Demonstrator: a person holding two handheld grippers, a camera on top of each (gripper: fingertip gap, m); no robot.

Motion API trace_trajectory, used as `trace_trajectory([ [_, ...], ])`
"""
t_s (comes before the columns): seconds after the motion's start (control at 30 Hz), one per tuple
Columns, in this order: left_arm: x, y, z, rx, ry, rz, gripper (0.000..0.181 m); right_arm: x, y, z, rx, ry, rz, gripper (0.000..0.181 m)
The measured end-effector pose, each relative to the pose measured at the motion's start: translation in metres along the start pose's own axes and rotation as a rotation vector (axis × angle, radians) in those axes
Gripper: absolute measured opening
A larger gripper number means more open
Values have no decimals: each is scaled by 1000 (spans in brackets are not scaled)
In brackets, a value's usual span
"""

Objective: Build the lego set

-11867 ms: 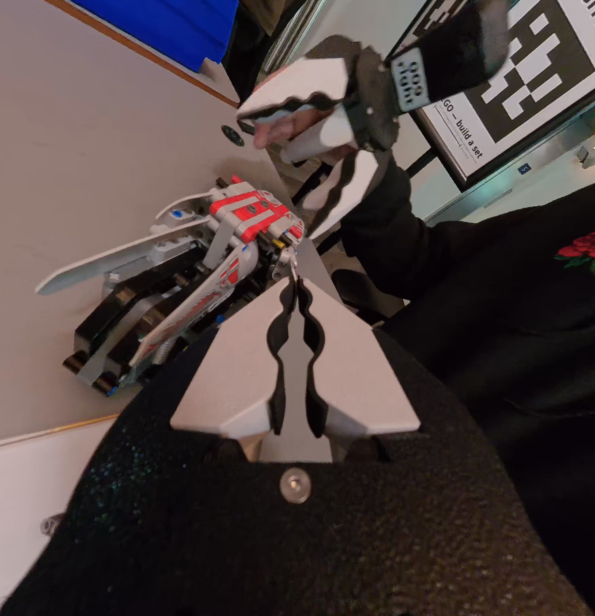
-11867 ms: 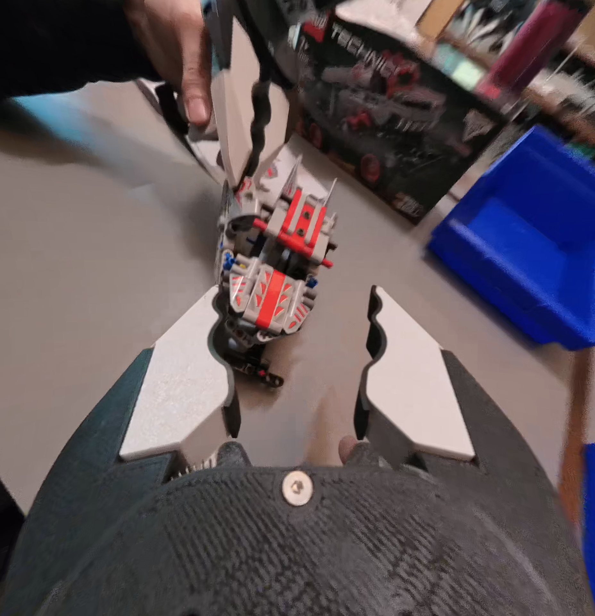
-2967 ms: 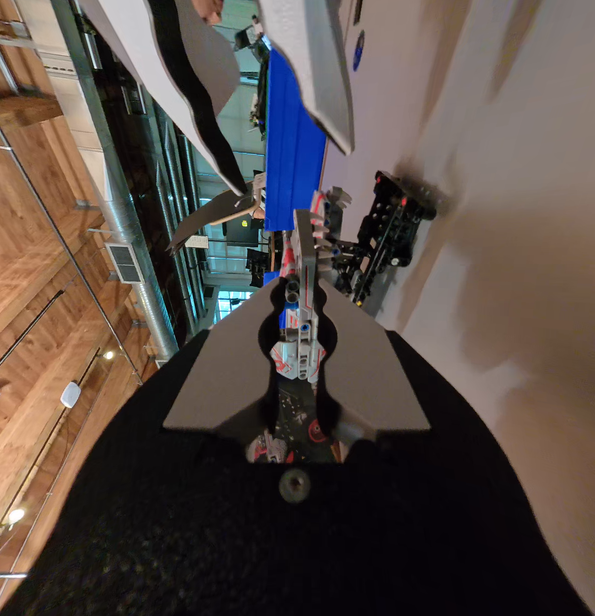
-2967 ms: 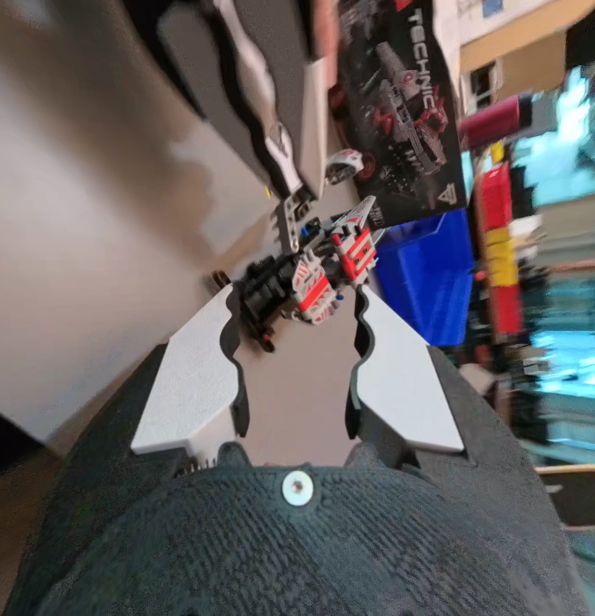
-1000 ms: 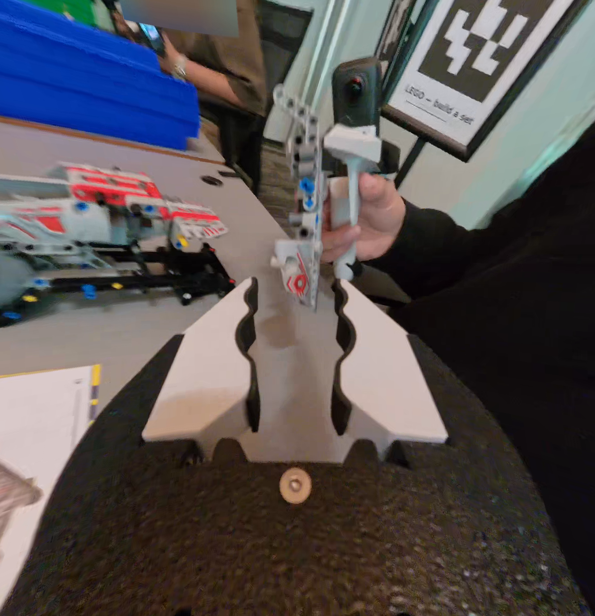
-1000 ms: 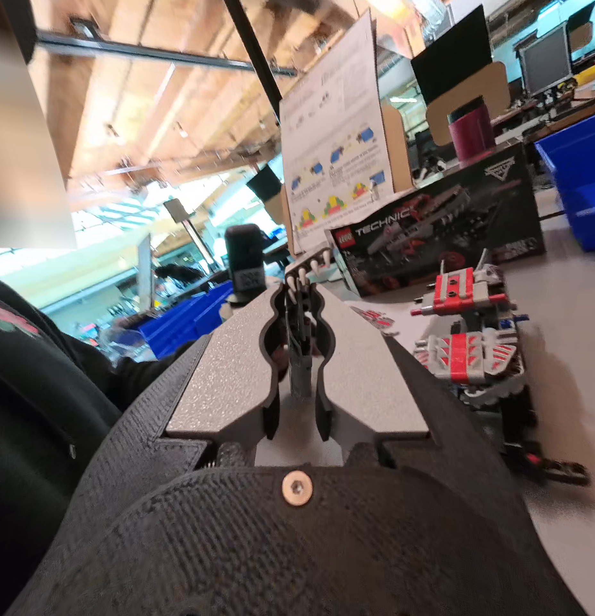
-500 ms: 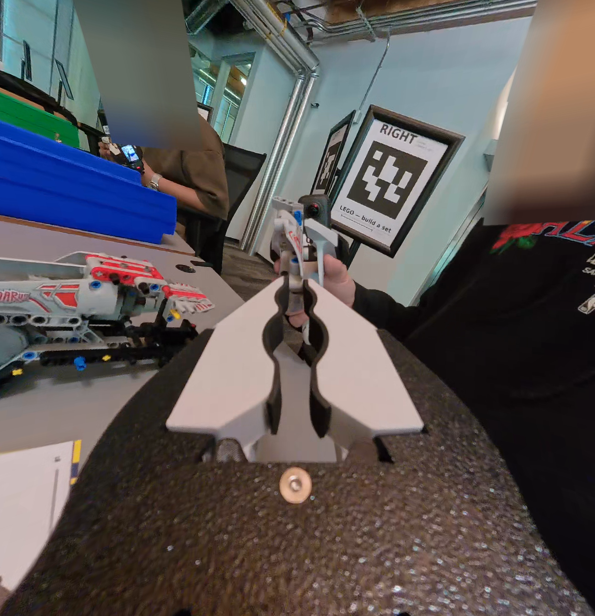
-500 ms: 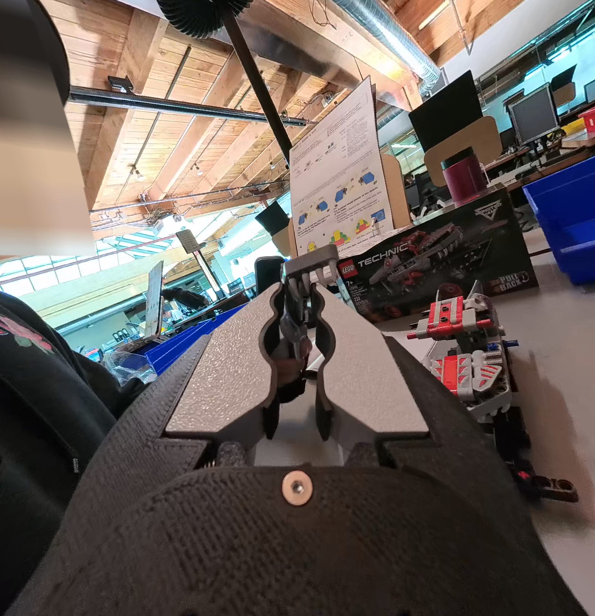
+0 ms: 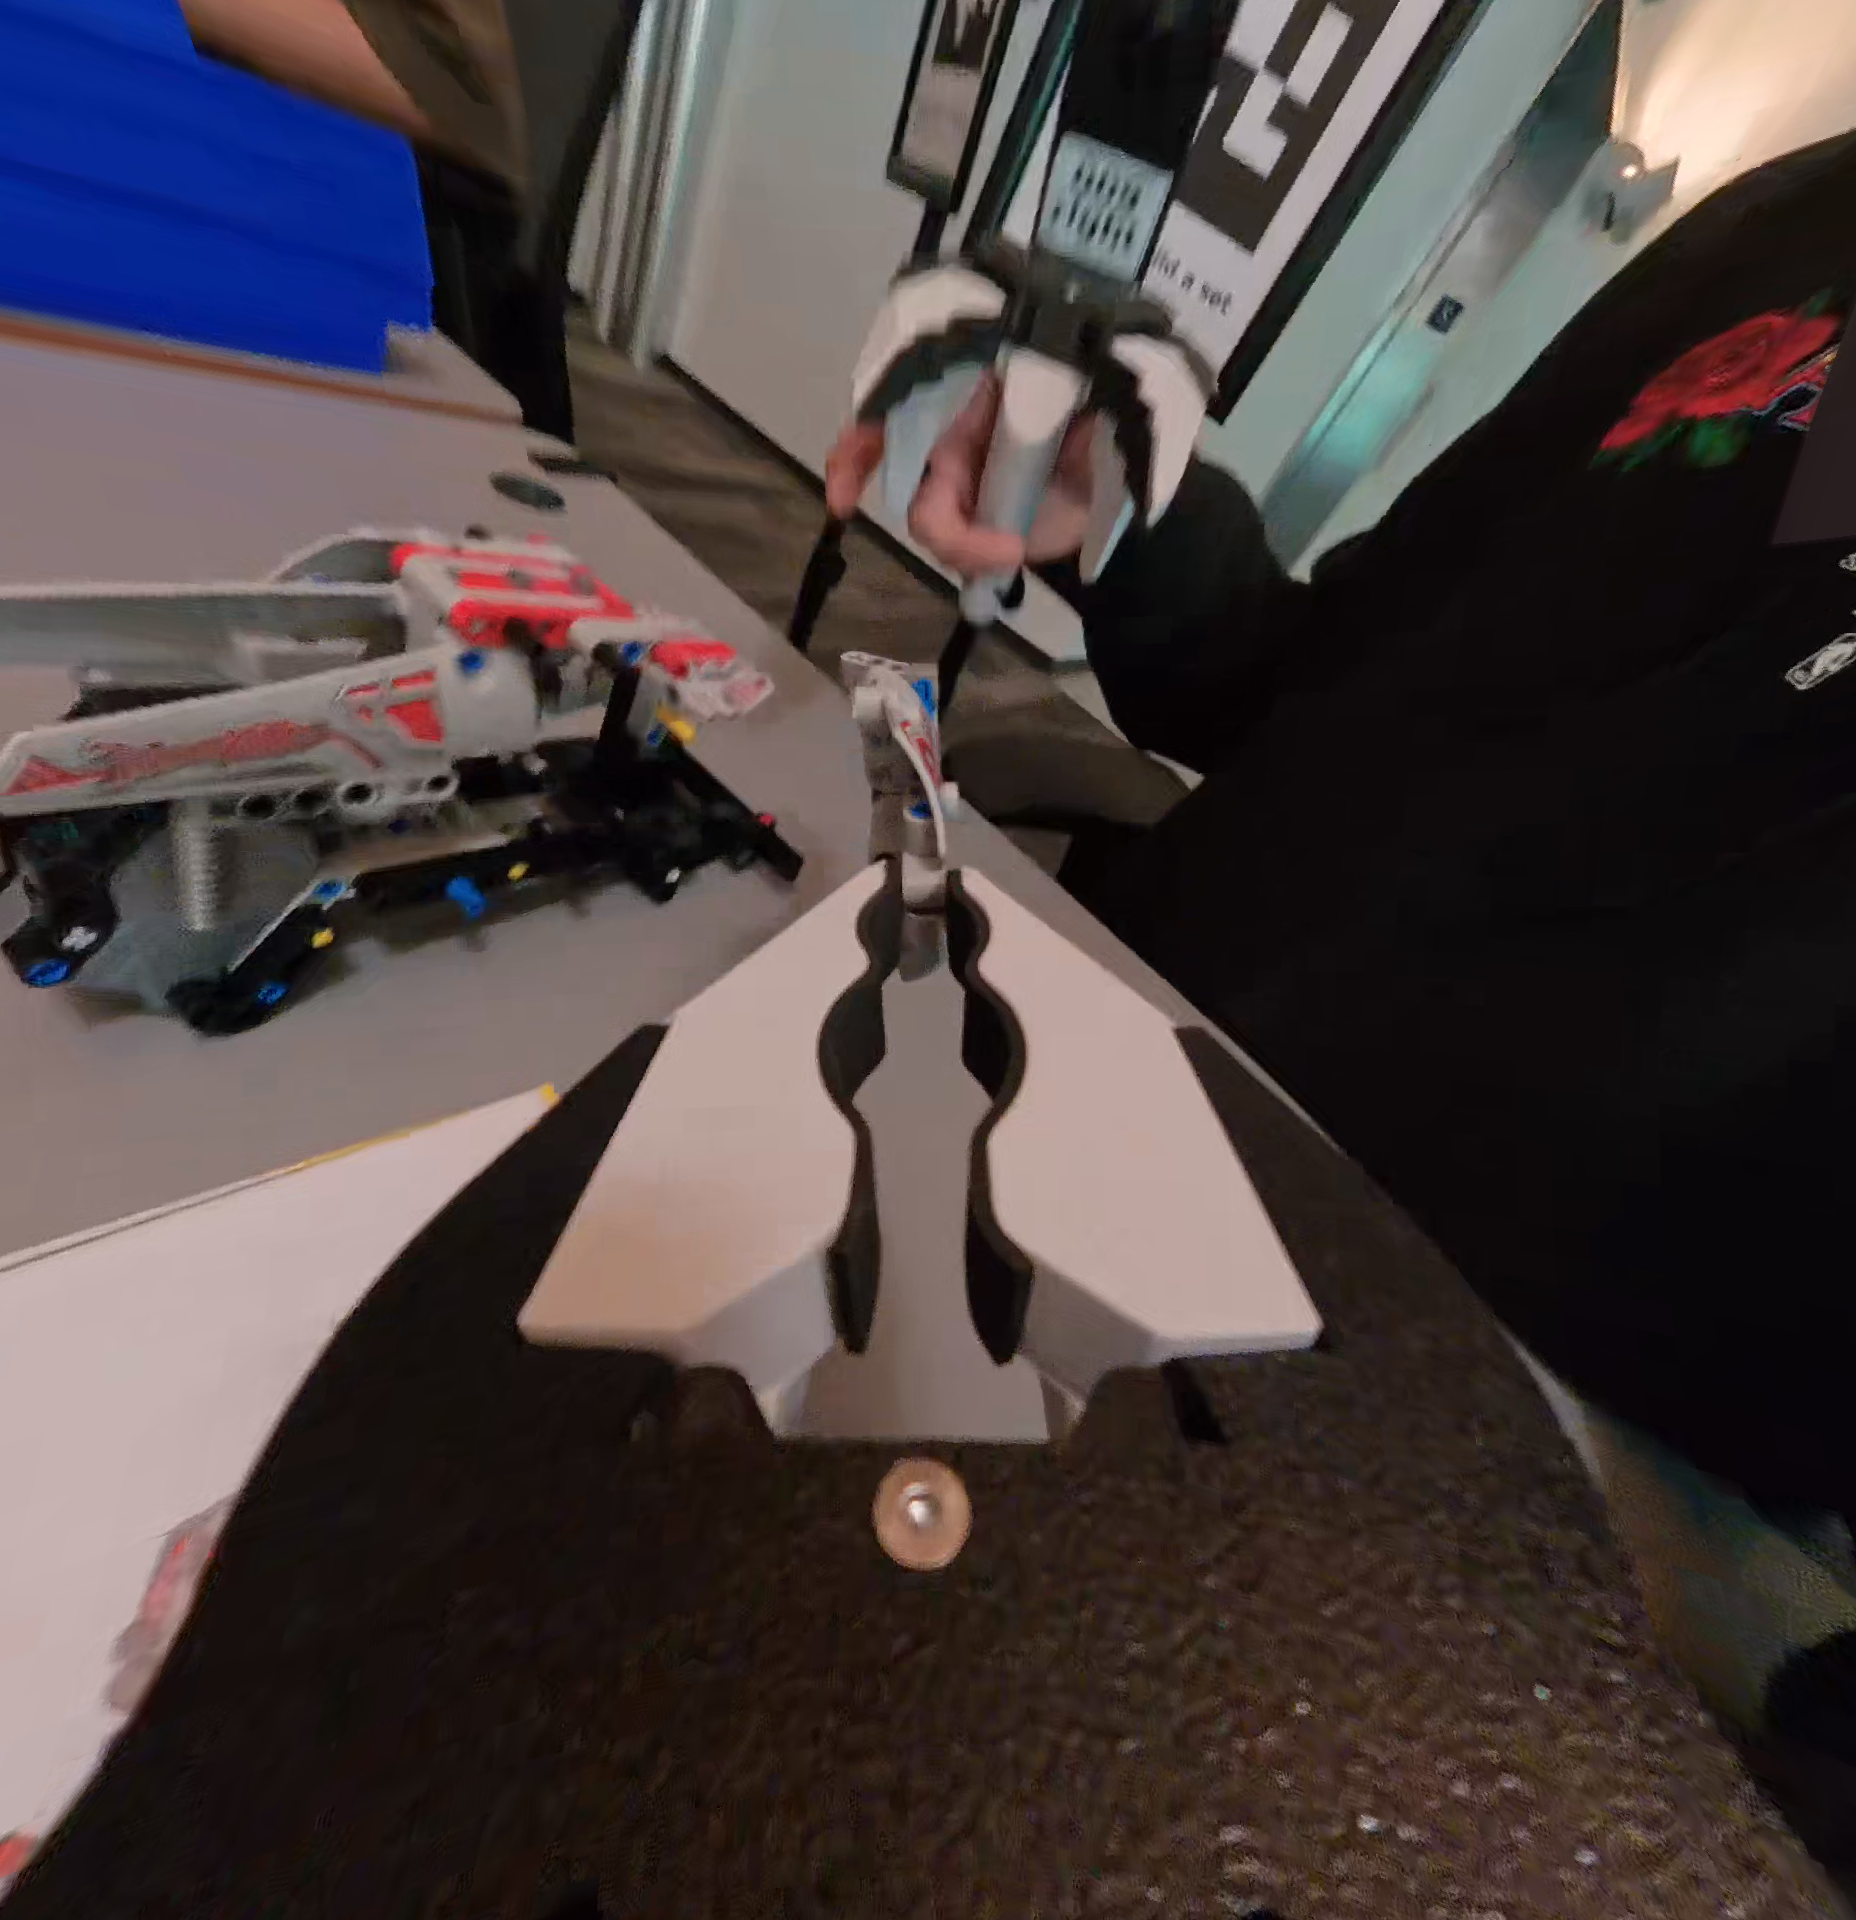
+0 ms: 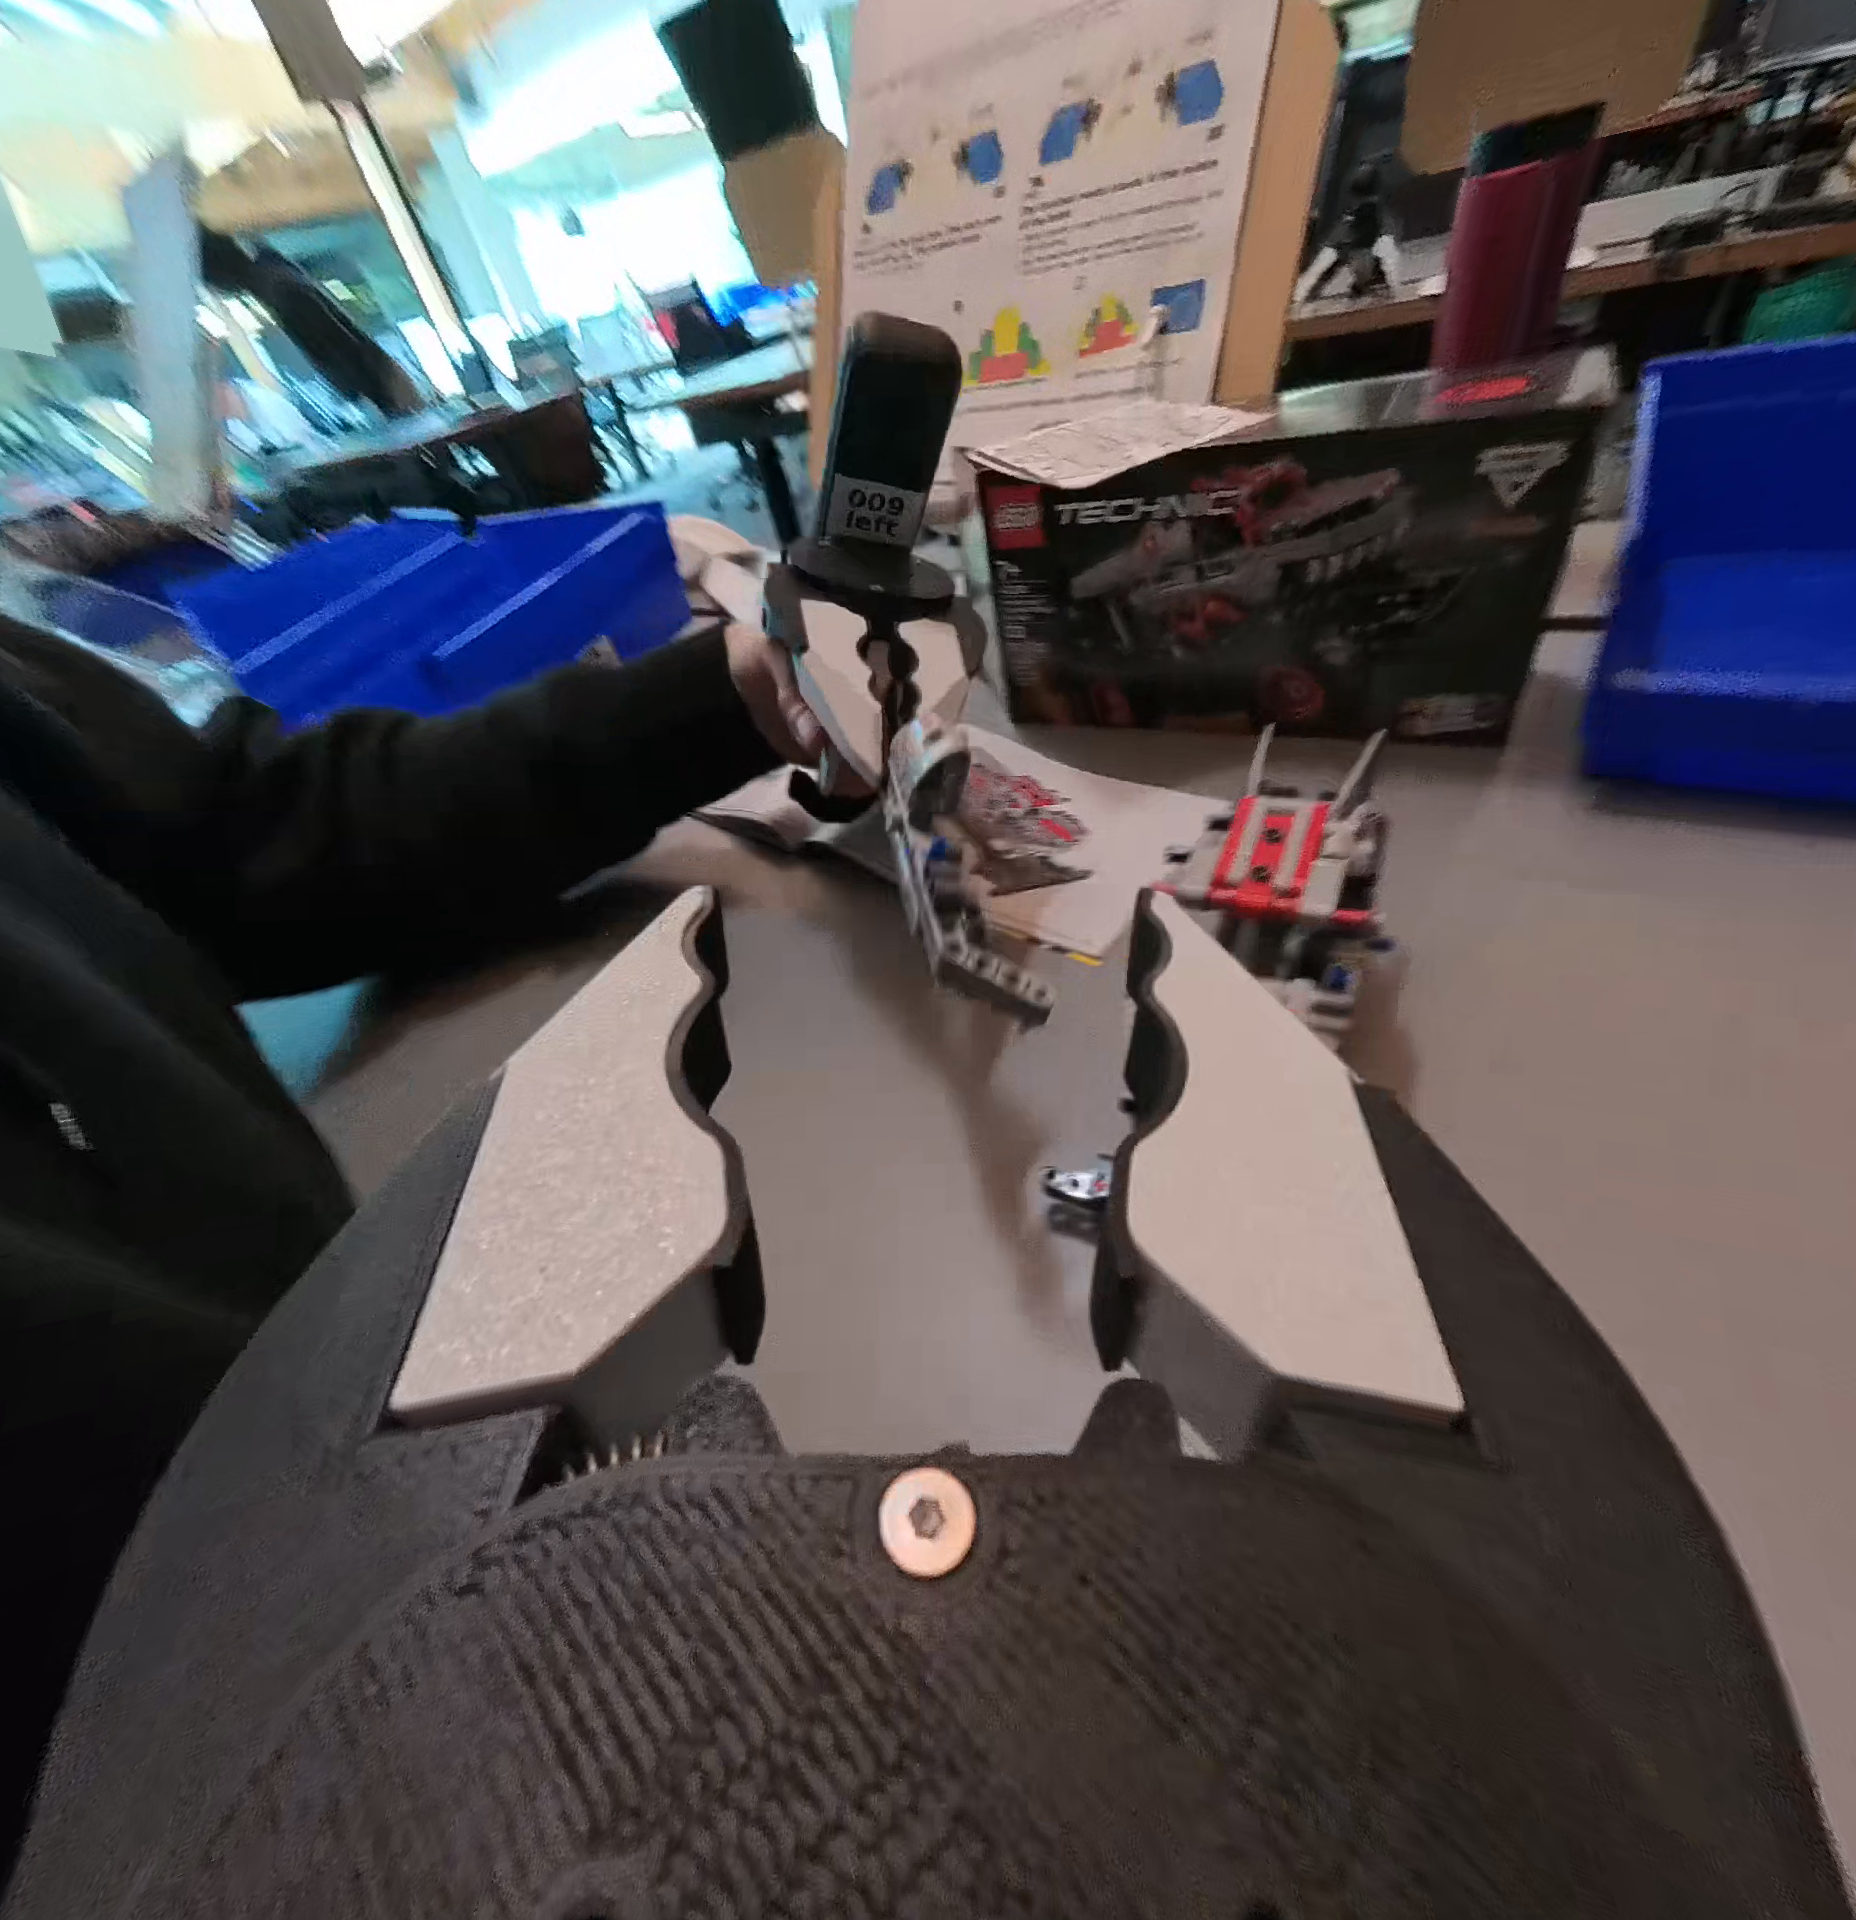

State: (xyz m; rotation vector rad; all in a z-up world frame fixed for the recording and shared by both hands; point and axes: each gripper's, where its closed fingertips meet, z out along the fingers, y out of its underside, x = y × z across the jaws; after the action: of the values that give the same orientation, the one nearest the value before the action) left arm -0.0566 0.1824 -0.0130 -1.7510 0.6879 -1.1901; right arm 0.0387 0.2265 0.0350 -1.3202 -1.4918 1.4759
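Observation:
My left gripper [image 9: 916, 885] is shut on the lower end of a slim grey, white and red lego sub-assembly [image 9: 900, 748], which it holds upright above the table edge. In the right wrist view the same gripper [image 10: 888, 675] holds this sub-assembly [image 10: 950, 894] tilted over the table. My right gripper [image 10: 924, 920] is open and empty, a short way back from the sub-assembly; it also shows farther off in the left wrist view [image 9: 1017, 416]. The main lego model [image 9: 363, 748], grey, red and black, rests on the grey table to the left [image 10: 1282, 873].
An instruction booklet [image 9: 176, 1351] lies by my left gripper and under the sub-assembly [image 10: 1017, 821]. A small loose piece [image 10: 1078, 1184] lies on the table between my right fingers. The lego box [image 10: 1267, 592] and blue bins [image 10: 1755, 582] stand at the back. The left gripper's tips are roughly 12 cm from the right gripper's.
My right gripper has opened, let go of the sub-assembly and pulled back. My left gripper now holds it alone. Both views have tipped down toward the table.

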Motion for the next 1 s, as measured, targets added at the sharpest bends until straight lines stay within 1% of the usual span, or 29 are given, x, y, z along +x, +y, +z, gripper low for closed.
trace_trajectory([
  [0.1, -13, 0, 1, -49, 82, -33, 5, 19, -15, 5, -71, 109, -76, 71],
  [0.17, -20, 0, 2, -85, 136, -51, 4, 32, -18, 15, -131, 163, -103, 67],
  [0.27, -37, 1, 5, -137, 133, -63, 4, 44, -6, 34, -280, 174, -122, 60],
  [0.37, -47, -4, 6, -137, 143, -68, 4, 52, 5, 49, -374, 162, -113, 53],
  [0.43, -49, -5, 8, -144, 162, -42, 4, 61, 10, 56, -407, 174, -121, 59],
  [0.47, -51, -5, 9, -155, 166, -35, 4, 66, 11, 58, -417, 187, -125, 68],
  [0.5, -52, -4, 10, -166, 168, -30, 4, 72, 13, 60, -428, 199, -122, 72],
  [0.57, -56, -4, 11, -175, 171, -22, 5, 78, 14, 63, -447, 194, -103, 75],
  [0.63, -52, -4, 11, -178, 210, -13, 4, 77, 12, 66, -451, 181, -117, 73],
  [0.77, -42, 0, 11, -198, 252, 40, 5, 64, 11, 72, -465, 111, -148, 55],
  [0.9, -36, -3, 11, -203, 246, 110, 5, 56, 19, 77, -503, 44, -102, 47],
  [0.97, -34, -7, 10, -193, 242, 135, 4, 48, 20, 78, -504, 2, -69, 32],
  [1.0, -33, -7, 10, -196, 241, 147, 4, 48, 21, 79, -503, 8, -54, 28],
])
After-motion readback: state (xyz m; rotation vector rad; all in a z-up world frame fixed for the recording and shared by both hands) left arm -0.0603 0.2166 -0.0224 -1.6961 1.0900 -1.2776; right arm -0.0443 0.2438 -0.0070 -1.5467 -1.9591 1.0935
